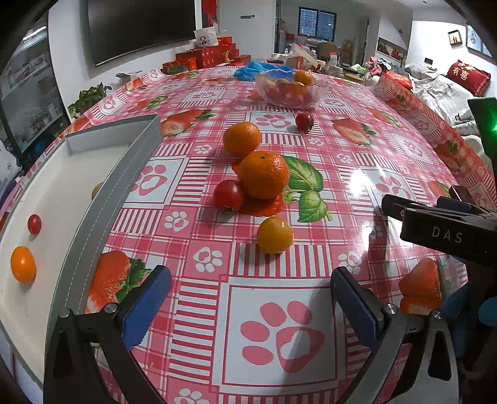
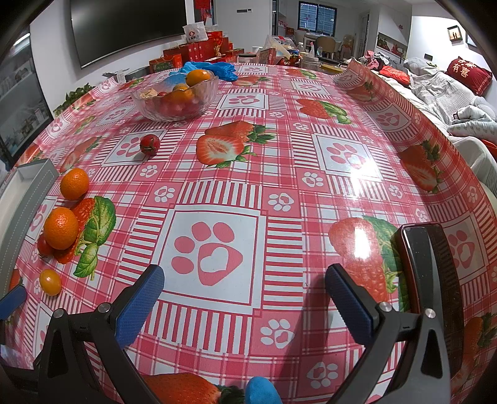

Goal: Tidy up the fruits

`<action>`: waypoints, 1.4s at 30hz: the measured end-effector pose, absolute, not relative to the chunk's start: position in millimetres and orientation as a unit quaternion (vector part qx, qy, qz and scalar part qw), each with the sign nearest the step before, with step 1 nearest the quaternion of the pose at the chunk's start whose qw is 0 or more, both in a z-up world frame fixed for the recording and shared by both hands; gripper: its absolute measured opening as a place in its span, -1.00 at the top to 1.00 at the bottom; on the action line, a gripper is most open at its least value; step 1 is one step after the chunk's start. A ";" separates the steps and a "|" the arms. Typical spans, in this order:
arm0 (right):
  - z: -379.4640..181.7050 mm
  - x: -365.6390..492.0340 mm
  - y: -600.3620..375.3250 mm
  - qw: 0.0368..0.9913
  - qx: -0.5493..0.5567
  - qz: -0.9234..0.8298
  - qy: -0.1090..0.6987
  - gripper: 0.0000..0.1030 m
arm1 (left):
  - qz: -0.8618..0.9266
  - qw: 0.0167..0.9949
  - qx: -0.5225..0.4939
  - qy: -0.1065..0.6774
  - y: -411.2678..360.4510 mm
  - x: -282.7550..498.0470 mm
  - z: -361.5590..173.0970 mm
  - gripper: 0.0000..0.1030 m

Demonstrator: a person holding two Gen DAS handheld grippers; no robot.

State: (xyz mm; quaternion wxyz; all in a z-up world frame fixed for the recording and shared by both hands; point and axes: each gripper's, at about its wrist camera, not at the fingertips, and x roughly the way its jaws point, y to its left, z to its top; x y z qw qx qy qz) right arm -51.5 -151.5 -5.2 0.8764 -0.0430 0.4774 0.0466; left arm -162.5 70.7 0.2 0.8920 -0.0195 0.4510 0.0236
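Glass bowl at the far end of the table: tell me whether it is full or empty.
Partly full. The glass bowl stands upright and holds small red and orange fruits, with one orange rising above its rim.

Bare cloth before left gripper (image 1: 250, 306); yellow tomato (image 1: 275, 235) ahead, tray wall (image 1: 124, 183) left.

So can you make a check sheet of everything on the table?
Surface: table, strawberry and paw-print cloth.
Job's things: two oranges, two red tomatoes and a yellow tomato loose; tray holds an orange tomato and a red one; glass bowl of fruit.
Clutter: blue bag, red boxes.
Grippers: left gripper and right gripper open, empty.
Cables: nothing seen.
Surroundings: TV, sofa.
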 end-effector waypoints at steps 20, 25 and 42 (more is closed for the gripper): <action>-5.1 -51.6 -151.5 0.876 -0.043 0.047 0.478 -1.00 | 0.024 0.892 -0.019 0.451 70.9 -162.7 -0.1 -1.00; -5.0 -51.6 -151.5 0.876 -0.043 0.047 0.478 -1.00 | 0.024 0.892 -0.019 0.451 70.9 -162.9 -0.1 -1.00; -4.9 -52.1 -151.2 0.876 -0.043 0.046 0.478 -1.00 | 0.023 0.892 -0.019 0.451 70.9 -162.1 -1.0 -1.00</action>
